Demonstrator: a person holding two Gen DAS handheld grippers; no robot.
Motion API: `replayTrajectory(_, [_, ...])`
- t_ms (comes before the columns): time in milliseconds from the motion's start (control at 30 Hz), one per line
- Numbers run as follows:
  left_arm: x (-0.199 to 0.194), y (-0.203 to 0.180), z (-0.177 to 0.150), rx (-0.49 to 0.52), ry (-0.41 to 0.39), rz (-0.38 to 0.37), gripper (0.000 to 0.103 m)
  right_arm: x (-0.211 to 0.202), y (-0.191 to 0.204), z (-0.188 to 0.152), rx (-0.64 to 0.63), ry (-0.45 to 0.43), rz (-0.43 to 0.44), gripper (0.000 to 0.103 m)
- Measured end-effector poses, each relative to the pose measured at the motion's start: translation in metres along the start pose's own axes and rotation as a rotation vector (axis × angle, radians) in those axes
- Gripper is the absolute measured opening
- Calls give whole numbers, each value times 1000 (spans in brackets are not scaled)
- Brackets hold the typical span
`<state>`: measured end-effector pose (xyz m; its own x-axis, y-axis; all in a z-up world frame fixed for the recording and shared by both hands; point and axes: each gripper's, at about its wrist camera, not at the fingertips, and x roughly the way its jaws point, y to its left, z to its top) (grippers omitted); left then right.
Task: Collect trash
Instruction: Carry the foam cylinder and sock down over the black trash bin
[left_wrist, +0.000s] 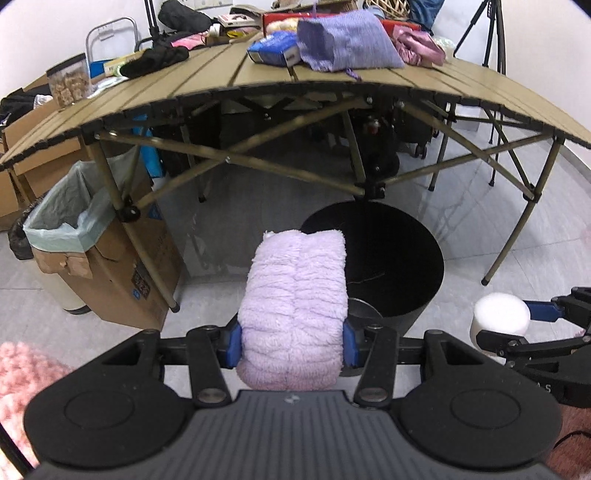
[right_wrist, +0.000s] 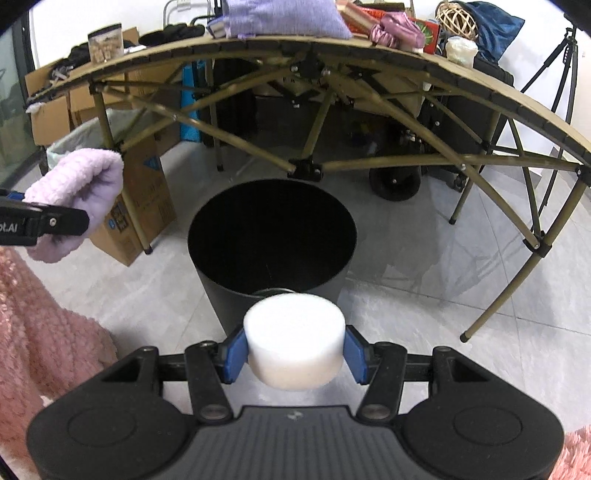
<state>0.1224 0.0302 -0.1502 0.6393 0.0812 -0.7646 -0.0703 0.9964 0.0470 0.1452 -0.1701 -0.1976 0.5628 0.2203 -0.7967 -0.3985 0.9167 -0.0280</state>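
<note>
My left gripper (left_wrist: 291, 345) is shut on a fluffy lilac cloth roll (left_wrist: 295, 306), which sticks out forward between the blue pads. Just beyond it stands a black round bin (left_wrist: 399, 258), mouth open, on the floor under the table. My right gripper (right_wrist: 295, 354) is shut on a white foam cylinder (right_wrist: 295, 339), held above the near rim of the same black bin (right_wrist: 271, 229). In the left wrist view the right gripper (left_wrist: 517, 325) with the foam cylinder (left_wrist: 500, 314) shows at the right edge. The lilac roll (right_wrist: 77, 195) appears at the left of the right wrist view.
A folding slatted table (left_wrist: 207, 74) spans the scene, loaded with a purple pouch (left_wrist: 343, 40), a blue packet and a jar. A cardboard box with a pale green liner (left_wrist: 62, 218) stands left of the bin. Pink fluffy fabric (right_wrist: 40, 325) lies at the lower left. A tripod (right_wrist: 557, 81) stands right.
</note>
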Motion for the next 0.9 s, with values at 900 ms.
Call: replayTrajectory(900, [48, 11, 16, -8, 52, 6, 50, 50, 3, 62, -29, -52, 6, 54])
